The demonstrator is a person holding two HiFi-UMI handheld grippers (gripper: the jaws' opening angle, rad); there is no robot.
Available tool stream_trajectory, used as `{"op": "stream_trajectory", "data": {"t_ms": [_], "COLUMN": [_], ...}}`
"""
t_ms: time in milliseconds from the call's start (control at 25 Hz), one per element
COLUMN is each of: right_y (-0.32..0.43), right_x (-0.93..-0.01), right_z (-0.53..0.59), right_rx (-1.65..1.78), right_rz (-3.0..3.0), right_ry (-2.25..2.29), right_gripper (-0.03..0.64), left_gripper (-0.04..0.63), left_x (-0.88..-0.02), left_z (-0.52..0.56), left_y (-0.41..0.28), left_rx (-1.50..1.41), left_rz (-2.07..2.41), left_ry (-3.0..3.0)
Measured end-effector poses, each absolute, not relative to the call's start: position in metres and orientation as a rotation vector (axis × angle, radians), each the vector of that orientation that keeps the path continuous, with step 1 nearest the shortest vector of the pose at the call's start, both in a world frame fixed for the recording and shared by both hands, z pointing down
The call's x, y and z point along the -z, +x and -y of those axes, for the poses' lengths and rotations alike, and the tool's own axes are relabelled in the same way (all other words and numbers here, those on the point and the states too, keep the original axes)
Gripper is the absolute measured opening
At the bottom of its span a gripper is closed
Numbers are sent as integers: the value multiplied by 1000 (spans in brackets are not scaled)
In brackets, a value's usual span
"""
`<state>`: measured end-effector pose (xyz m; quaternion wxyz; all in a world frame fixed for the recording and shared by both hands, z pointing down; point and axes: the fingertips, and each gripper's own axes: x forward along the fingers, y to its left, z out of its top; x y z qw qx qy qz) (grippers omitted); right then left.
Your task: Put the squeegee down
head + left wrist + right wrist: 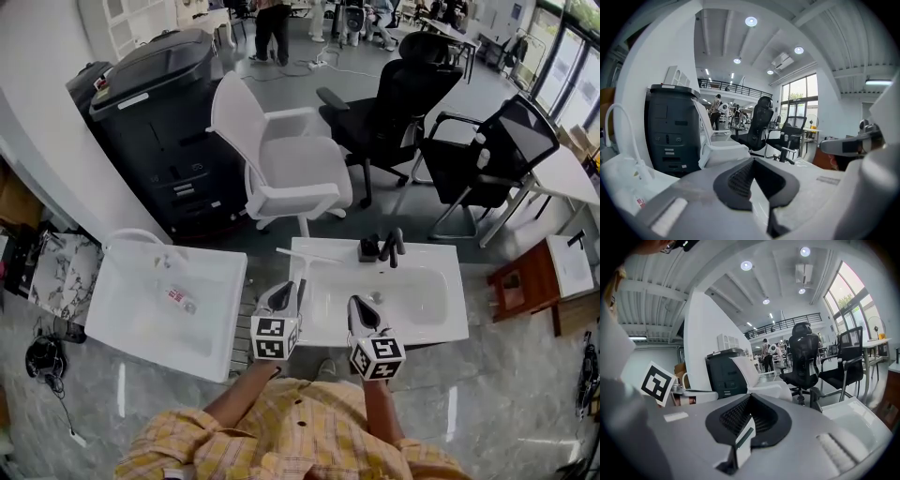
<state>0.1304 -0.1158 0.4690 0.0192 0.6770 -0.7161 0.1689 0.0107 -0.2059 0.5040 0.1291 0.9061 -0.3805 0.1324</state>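
Squeegee (303, 270): one, lying on the left rim of the right sink (455, 323), the second of two with the left sink (169, 361). Two grippers hover over it, left gripper (284, 295) and right gripper (362, 307), both clenched on nothing. Three chairs (281, 159) stand beyond.

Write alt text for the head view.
A person in a yellow plaid shirt holds the left gripper and right gripper at a white sink, with a white squeegee lying at its left end just beyond the left gripper. Office chairs and a dark printer stand behind.
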Motion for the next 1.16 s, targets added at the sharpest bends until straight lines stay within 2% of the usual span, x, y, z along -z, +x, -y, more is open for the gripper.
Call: {"op": "stream_trajectory", "data": {"t_ms": [1160], "right_y": [159], "right_x": [-454], "right_z": [137], "right_rx": [-425], "right_rz": [2266], "right_ry": [2096], "right_gripper": [-2], "left_gripper": [-3], "left_x": [-482], "left_z": [207], "left_y": [39], "left_rx": [-315], "left_rz": [1089], "left_ry": [2702]}}
